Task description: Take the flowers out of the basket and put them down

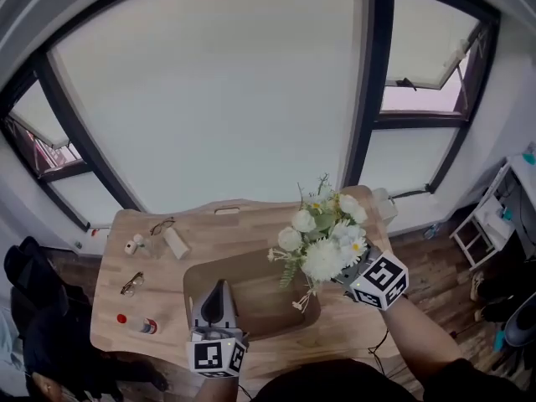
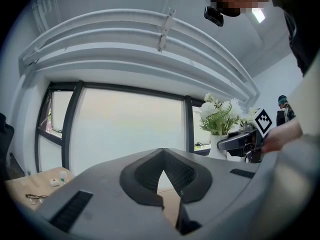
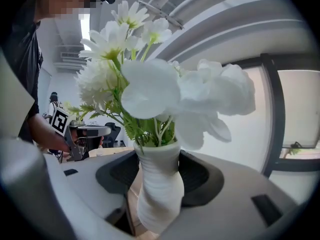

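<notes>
**Now: flowers held in your right claw, set-down to come**

Your right gripper point(image 1: 343, 268) is clamped on the white ribbed vase point(image 3: 159, 189), with a jaw on each side of its narrow waist. The white flowers point(image 1: 325, 234) stand roughly upright above it. From the head view, the bunch hangs over the right part of the wooden table point(image 1: 251, 214), about above the right edge of the shallow brown basket point(image 1: 239, 287). I can't be sure the vase base is free of the basket rim, but it looks lifted. Your left gripper point(image 1: 219, 288) sits at the near edge of the table with its jaws closed together and nothing between them.

I'd judge the taking-out as done or nearly done, which leaves the putting-down.

- Choose bare wood, either the strip right of the basket or the far side.
- Stay away from the spectacles point(image 1: 131, 285) and the small items on the left.
- Bring the vase down upright until its base sits flat, and only then spread the jaws.
- Release gently, because the bunch looks top-heavy on a slim base and a tilted release could tip it.
</notes>
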Demonstrator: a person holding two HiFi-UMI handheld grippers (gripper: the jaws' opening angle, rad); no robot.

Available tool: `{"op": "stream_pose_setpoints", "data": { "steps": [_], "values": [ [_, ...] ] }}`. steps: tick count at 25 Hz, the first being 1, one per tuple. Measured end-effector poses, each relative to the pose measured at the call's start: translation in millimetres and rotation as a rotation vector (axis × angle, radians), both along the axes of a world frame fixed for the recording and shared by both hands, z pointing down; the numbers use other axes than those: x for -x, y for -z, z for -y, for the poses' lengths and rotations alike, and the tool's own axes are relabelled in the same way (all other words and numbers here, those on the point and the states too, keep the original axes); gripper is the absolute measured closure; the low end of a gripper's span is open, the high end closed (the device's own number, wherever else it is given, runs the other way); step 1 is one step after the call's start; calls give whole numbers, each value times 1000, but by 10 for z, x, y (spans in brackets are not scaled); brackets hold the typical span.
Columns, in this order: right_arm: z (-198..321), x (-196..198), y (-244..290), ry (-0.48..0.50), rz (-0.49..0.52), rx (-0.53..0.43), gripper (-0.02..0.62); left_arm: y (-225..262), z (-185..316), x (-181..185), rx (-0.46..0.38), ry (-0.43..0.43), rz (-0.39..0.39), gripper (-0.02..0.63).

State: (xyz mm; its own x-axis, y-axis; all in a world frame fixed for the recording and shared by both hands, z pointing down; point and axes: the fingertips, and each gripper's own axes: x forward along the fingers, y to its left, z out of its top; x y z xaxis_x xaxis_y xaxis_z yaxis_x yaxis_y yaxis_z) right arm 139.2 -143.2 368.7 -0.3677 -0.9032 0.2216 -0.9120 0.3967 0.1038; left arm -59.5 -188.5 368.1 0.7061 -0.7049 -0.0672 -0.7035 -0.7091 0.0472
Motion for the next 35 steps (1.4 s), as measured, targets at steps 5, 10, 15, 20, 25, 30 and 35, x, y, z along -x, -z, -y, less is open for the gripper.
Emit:
{"op": "stream_pose_setpoints", "data": {
  "steps": [5, 10, 15, 20, 25, 30, 35],
  "values": [
    [-125, -292, -23, -62, 2, 0, 328, 38, -1, -324, -10, -61, 3, 604],
    [-247, -502, -116, -122, 9, 5, 328, 74, -3, -540, -30, -107, 1, 604],
    [-365, -706, -234, -169, 10, 13, 328, 28, -30, -758, -28, -140, 11, 604],
    [-503, -865, -382, -211, -3, 23, 328, -34, -75, -973, -21, -177, 17, 604],
    [-593, -1000, -489, -249, -3, 15, 328, -73, -124, -1158, -33, -205, 33, 604],
    [-575, -1100, -760, -287, 38, 37, 328, -214, -93, -1242, -10, -211, 52, 604],
    [-558, -1154, -959, -305, 46, 54, 328, -338, -52, -1277, 10, -210, 69, 604]
  ]
}}
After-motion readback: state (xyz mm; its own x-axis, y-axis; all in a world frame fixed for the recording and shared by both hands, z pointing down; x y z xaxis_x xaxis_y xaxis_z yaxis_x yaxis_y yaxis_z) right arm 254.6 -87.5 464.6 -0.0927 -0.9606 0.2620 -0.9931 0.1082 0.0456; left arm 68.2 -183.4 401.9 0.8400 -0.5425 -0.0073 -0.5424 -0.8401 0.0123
